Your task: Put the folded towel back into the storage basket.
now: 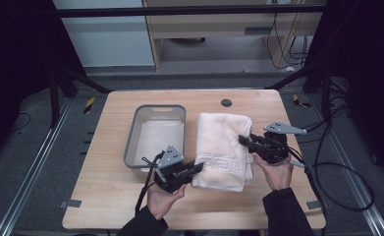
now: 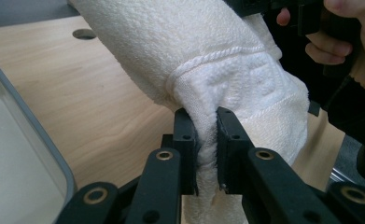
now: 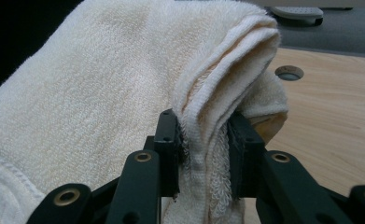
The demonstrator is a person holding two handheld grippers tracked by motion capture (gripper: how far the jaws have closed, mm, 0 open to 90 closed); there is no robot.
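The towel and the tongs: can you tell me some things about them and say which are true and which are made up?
1. Both tongs are pinching the towel. True: the left tongs and the right tongs are each shut on a fold of it.
2. The towel is blue. False: it is creamy white.
3. The grey tub sits to the left of the towel in the high view. True.
4. The towel is lying inside the tub. False: it is outside, over the wooden table beside the tub.
5. The table has a round hole near its far edge. True.
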